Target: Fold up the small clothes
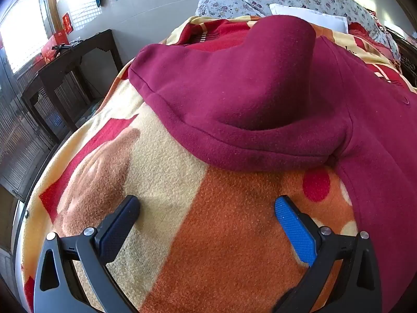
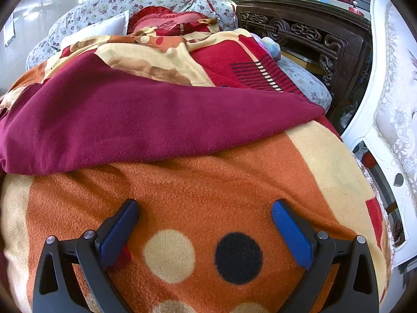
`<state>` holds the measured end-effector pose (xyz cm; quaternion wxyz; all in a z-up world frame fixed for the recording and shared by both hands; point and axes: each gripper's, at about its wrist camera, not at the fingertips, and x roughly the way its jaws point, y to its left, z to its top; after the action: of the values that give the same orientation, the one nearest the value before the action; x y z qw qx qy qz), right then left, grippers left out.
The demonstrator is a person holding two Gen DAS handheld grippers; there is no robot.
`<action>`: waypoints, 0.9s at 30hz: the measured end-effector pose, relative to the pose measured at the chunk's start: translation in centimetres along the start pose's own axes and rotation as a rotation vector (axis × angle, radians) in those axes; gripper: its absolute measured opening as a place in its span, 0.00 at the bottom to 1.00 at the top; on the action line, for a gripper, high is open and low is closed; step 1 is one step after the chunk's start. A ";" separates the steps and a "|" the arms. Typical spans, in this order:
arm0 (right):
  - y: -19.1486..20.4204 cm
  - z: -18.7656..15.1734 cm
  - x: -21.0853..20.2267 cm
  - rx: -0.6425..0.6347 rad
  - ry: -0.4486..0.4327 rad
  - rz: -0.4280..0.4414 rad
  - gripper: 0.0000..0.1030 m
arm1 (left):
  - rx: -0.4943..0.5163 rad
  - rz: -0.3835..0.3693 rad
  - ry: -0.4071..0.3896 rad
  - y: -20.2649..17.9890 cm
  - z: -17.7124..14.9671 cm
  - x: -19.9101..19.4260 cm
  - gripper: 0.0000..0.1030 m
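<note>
Both the left claw [image 1: 207, 208] and right claw [image 2: 204, 212] hover spread wide and empty over the blanket [image 2: 198, 182]; best to pinch the maroon fleece garment [image 1: 260, 99] just ahead at its near hem, both layers.

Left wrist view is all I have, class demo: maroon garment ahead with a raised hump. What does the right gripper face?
Observer: The right gripper is open above the orange blanket, holding nothing.
Operator: Is cloth near it?
Observer: Yes, the maroon garment lies flat across the blanket beyond its fingertips, not touching them.
Operator: What lies to its right?
Observer: A dark carved wooden bed frame and white upholstered furniture.
</note>
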<state>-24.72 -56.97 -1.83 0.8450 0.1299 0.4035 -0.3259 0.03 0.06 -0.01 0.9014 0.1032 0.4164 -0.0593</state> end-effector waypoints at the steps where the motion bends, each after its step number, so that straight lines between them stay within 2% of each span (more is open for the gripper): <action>1: 0.1 0.0 -0.1 0.007 0.011 -0.005 1.00 | 0.002 0.003 0.001 0.0 0.0 0.0 1.00; 6: 0.7 -0.1 -1.8 0.029 0.069 -0.017 1.00 | -0.030 -0.018 0.037 0.9 -0.1 -1.0 1.00; 9: 1.1 -0.9 -5.0 0.059 0.053 -0.001 1.00 | -0.057 -0.047 0.007 1.0 -0.4 -3.0 1.00; 12: 1.7 -2.1 -9.3 0.103 0.035 0.066 1.00 | -0.038 -0.070 -0.037 0.9 -0.5 -5.6 1.00; 16: 3.9 -2.5 -14.6 0.070 0.022 0.123 1.00 | 0.012 -0.101 -0.086 -1.2 -1.1 -9.6 1.00; 18: 5.4 -2.8 -17.6 0.051 0.000 0.138 1.00 | 0.033 -0.133 -0.092 -2.6 -1.2 -10.9 1.00; 21: 8.5 -3.3 -21.6 0.012 -0.048 0.229 1.00 | 0.062 -0.171 -0.100 -4.1 -2.1 -12.4 1.00; 27: 14.4 -4.2 -26.4 -0.060 -0.116 0.352 1.00 | 0.113 -0.219 -0.118 -5.8 -3.2 -14.7 1.00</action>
<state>-30.00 -32.31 15.12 0.9143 0.1544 0.3346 -0.1679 -12.99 -4.53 8.37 0.9052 0.1039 0.3676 -0.1865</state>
